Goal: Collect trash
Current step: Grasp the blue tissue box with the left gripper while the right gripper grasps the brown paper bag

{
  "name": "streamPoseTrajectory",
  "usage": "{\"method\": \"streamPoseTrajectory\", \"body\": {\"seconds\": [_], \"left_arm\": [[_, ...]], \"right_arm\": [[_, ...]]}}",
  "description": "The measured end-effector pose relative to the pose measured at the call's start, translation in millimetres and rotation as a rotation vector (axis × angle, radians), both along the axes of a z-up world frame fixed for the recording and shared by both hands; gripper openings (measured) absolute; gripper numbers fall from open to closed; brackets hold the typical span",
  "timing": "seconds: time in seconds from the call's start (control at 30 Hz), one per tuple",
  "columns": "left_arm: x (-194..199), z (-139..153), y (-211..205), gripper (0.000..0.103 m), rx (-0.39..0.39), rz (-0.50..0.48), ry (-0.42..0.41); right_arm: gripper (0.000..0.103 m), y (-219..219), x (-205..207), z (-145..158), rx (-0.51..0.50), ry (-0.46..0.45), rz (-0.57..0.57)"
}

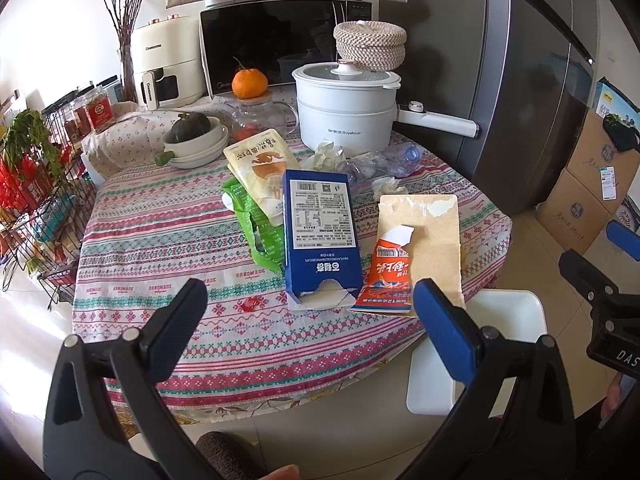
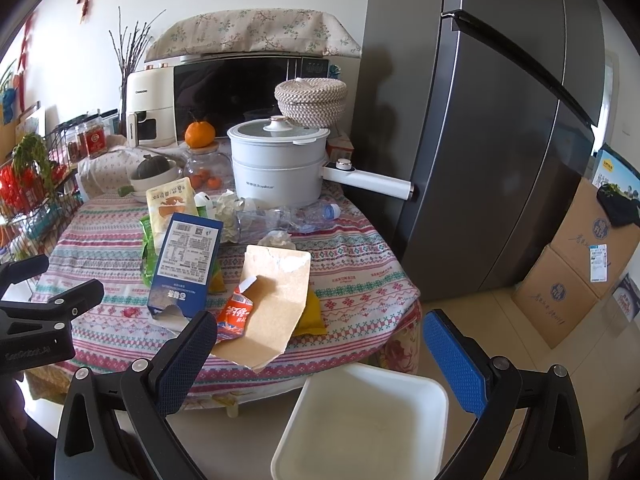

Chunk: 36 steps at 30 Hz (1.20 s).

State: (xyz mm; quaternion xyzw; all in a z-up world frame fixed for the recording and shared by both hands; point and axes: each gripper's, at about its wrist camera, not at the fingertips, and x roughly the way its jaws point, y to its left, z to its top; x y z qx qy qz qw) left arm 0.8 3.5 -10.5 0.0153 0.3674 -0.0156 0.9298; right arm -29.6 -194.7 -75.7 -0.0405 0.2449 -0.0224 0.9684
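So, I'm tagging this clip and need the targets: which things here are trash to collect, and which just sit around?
Trash job:
torn blue carton
torn brown cardboard sheet
green plastic wrapper
crushed clear plastic bottle
crumpled tissue
white bin

Just there:
white electric pot
orange mandarin
black microwave
grey fridge
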Motion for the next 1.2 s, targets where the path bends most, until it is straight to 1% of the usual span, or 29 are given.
{"method": "streamPoseTrajectory", "body": {"seconds": [0.13, 0.2, 0.27, 0.33, 0.43, 0.53, 0.6, 0.67, 0.73, 0.77, 0.8, 0.83, 0.87, 0.9, 0.93, 1.03, 1.07, 1.13, 1.2], "left_arm": [[5, -1, 0, 0.102, 0.010, 0.005, 0.006], [9, -2, 1, 0.102, 0.032, 0.006, 0.012], [17, -3, 1, 0.102, 0.051, 0.003, 0.039], [24, -3, 4, 0.102, 0.041, -0.003, 0.051], [42, -5, 12, 0.102, -0.007, -0.033, 0.115], [61, -13, 19, 0.102, -0.051, -0.046, 0.178], [75, -21, 22, 0.102, -0.089, -0.060, 0.211], [92, -34, 27, 0.102, -0.153, -0.078, 0.258], [107, -48, 33, 0.101, -0.219, -0.097, 0.284], [115, -56, 35, 0.096, -0.260, -0.118, 0.281], [123, -65, 37, 0.095, -0.282, -0.135, 0.283], [132, -73, 37, 0.094, -0.275, -0.135, 0.297], [139, -83, 38, 0.092, -0.263, -0.127, 0.315], [145, -91, 39, 0.091, -0.267, -0.128, 0.332], [150, -100, 39, 0.091, -0.273, -0.124, 0.355], [159, -114, 40, 0.089, -0.315, -0.118, 0.397], [162, -118, 40, 0.087, -0.331, -0.112, 0.408], [165, -124, 39, 0.084, -0.373, -0.104, 0.436], [168, -131, 38, 0.072, -0.412, -0.097, 0.468]], "right_arm": [[0.103, 1, 1, 0, -0.003, 0.005, 0.004], [0.103, 2, 2, 0, -0.003, 0.013, 0.012], [0.103, 3, 6, -1, -0.007, 0.030, 0.024], [0.103, 6, 12, 0, -0.026, 0.062, 0.041], [0.103, 8, 19, 4, -0.037, 0.093, 0.073], [0.103, 5, 31, 11, -0.024, 0.120, 0.092], [0.103, 1, 45, 12, -0.006, 0.166, 0.101], [0.103, -4, 59, 9, 0.032, 0.211, 0.108], [0.103, -10, 72, 1, 0.085, 0.235, 0.115], [0.103, -13, 77, -5, 0.118, 0.237, 0.127], [0.103, -15, 82, -12, 0.156, 0.248, 0.152], [0.103, -17, 88, -20, 0.192, 0.279, 0.179], [0.103, -18, 95, -28, 0.218, 0.329, 0.198], [0.103, -18, 103, -36, 0.242, 0.380, 0.219], [0.103, -20, 111, -43, 0.268, 0.412, 0.234], [0.103, -26, 126, -55, 0.328, 0.464, 0.217], [0.103, -29, 129, -56, 0.339, 0.473, 0.211], [0.103, -32, 134, -60, 0.330, 0.480, 0.186], [0.103, -35, 139, -63, 0.317, 0.487, 0.172]]}}
